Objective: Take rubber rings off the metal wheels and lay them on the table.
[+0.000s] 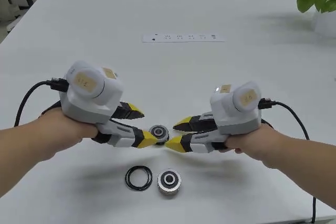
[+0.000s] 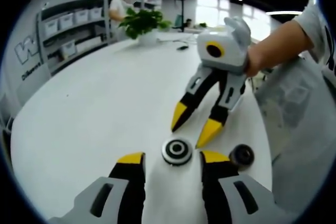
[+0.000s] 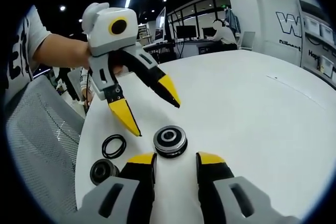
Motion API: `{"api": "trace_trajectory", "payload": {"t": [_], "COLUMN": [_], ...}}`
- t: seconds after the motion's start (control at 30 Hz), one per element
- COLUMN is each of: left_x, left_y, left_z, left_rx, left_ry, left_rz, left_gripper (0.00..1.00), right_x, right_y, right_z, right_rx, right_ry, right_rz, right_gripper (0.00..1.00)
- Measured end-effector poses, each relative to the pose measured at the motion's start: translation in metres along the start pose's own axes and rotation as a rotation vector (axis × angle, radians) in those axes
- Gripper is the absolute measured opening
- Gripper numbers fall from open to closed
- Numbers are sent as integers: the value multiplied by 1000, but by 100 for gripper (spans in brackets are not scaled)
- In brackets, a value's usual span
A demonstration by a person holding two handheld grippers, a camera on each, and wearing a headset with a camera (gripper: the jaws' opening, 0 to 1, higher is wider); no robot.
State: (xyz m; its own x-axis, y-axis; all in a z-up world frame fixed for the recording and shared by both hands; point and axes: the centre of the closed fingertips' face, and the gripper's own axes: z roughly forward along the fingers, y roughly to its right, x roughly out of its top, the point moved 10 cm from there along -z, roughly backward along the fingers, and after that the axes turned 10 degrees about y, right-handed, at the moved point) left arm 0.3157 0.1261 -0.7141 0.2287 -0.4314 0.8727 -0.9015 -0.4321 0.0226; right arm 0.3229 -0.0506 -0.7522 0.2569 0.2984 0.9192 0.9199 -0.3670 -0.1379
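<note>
Ringed wheel [image 1: 158, 132] lies on table [image 1: 236, 51] between our grippers | left gripper [image 1: 146, 126] jaws spread, empty | right gripper [image 1: 174, 135] jaws spread, empty | loose ring [image 1: 138, 177] just beside bare wheel [image 1: 169, 180], nearer us

Bright overhead lighting, soft shadows, sharp focus; fisheye views bend edges.

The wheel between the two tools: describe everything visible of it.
The wheel is small and round, a shiny metal hub with its black rubber ring still on. It lies flat on the white table, between the open tips of the left tool and right tool; neither grips it.
</note>
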Motion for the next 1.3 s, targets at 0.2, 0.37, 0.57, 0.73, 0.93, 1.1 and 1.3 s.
{"api": "trace_trajectory", "payload": {"t": [0.2,0.37,0.57,0.73,0.93,1.1,1.3], "left_x": [0,-1,-2,-1,-2,-2,-3], "left_y": [1,2,3,5,5,4,4], "left_z": [4,7,10,13,15,17,20], "left_rx": [-8,-16,-22,-29,-35,-36,-39], "left_ry": [-1,-5,-16,-16,-22,-23,-31], "left_rz": [9,8,29,28,42,42,50], "left_gripper": [38,36,32,29,25,22,19], "right_x": [-1,-2,-3,-3,-4,-3,-4], "right_y": [-1,-1,-1,-1,-2,-2,-1], "right_z": [1,2,2,2,2,2,2], "right_rx": [7,9,10,11,10,10,8], "right_ry": [-4,-2,-3,-3,-2,1,2], "right_rz": [-2,-1,4,2,5,7,7], "right_gripper": [25,23,21,20,20,20,20]}}
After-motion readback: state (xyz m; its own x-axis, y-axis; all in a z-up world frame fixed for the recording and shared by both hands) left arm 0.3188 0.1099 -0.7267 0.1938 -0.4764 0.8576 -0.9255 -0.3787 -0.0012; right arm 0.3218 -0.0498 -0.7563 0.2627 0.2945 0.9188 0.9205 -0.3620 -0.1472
